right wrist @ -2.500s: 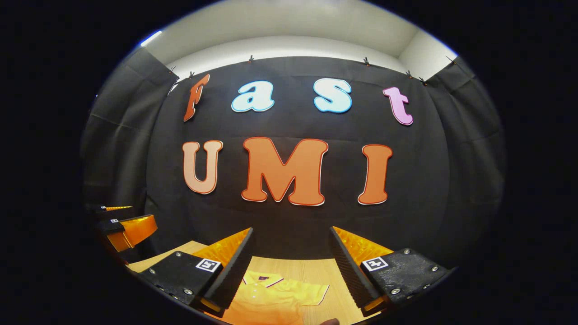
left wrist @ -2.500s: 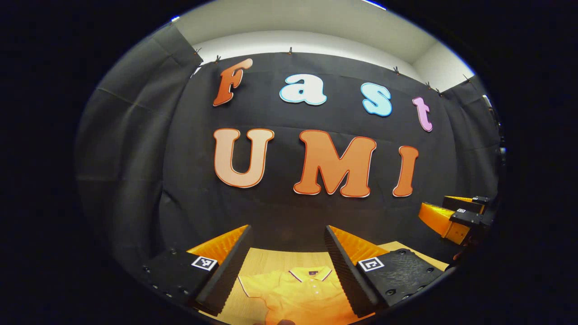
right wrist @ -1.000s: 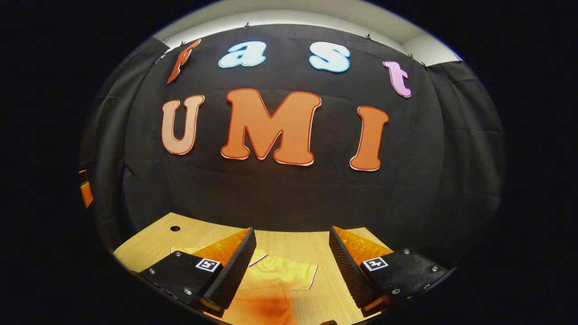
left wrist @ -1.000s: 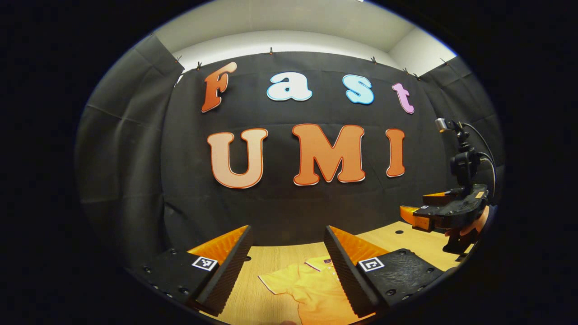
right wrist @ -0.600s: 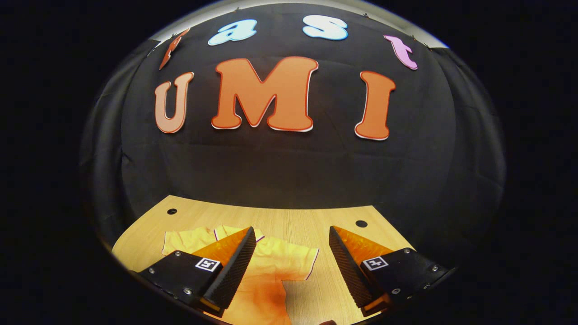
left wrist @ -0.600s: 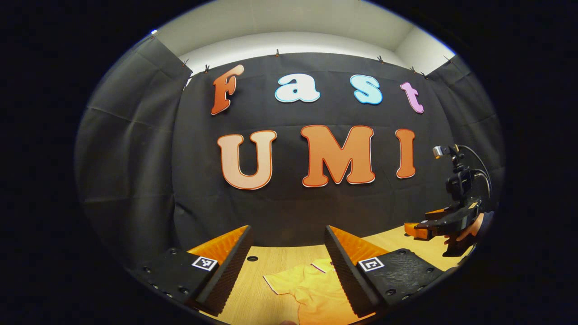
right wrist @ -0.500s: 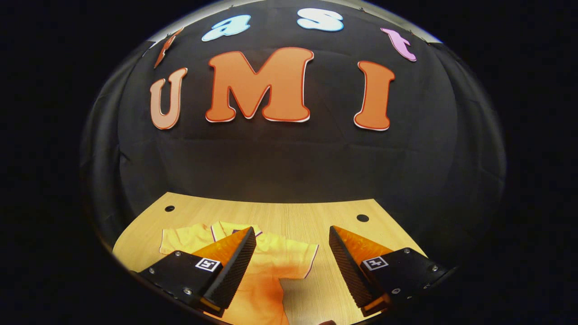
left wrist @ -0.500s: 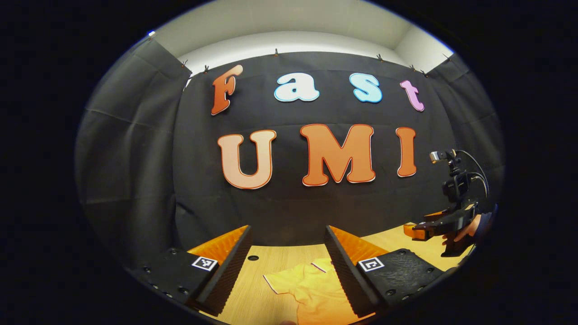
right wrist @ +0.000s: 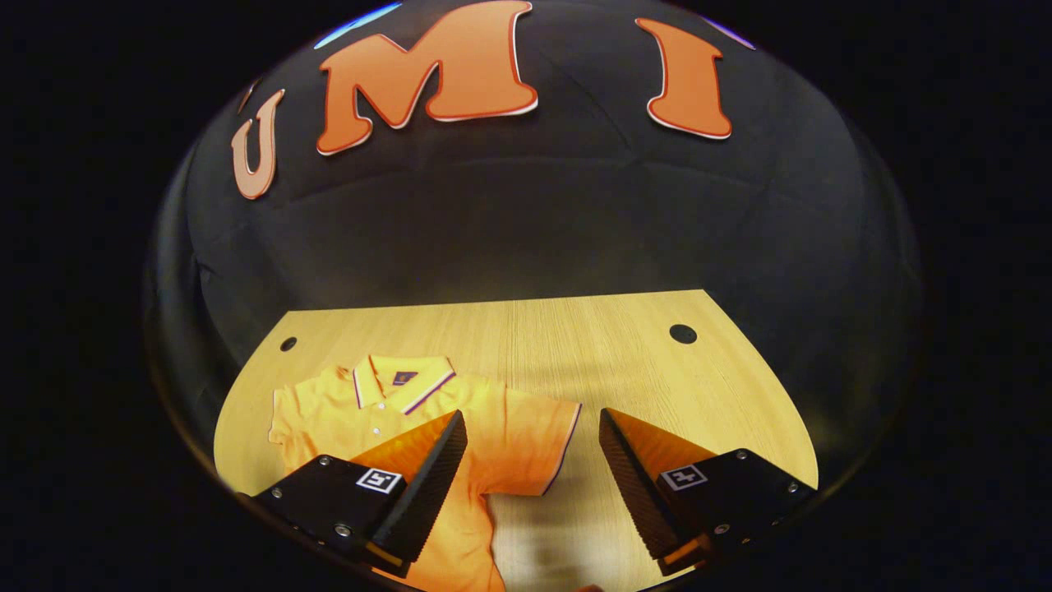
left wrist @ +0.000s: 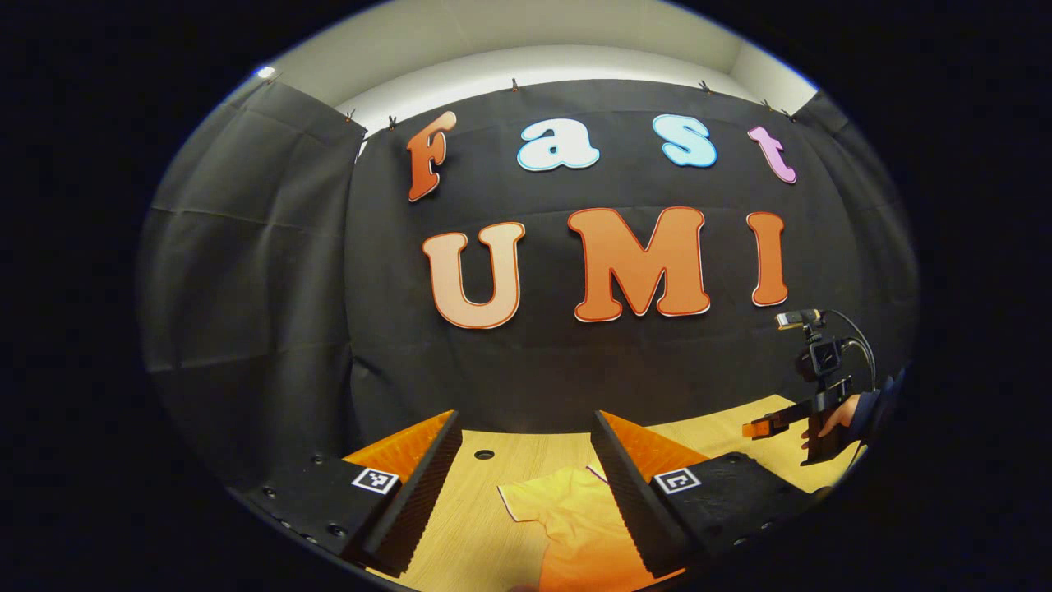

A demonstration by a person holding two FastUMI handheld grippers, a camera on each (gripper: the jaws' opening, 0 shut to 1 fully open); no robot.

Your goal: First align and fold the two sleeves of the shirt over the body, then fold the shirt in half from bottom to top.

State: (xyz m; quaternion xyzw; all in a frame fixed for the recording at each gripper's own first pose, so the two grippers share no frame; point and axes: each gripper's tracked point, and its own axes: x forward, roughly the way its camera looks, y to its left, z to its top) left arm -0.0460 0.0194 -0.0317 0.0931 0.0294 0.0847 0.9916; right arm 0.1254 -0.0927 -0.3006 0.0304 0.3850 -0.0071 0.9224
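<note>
So far nothing is folded: shirt flat on bench; right gripper and left gripper both wide apart, empty.

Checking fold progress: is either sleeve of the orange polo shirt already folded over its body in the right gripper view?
No: the orange polo shirt lies flat on the wooden table, both sleeves spread outward.
</note>
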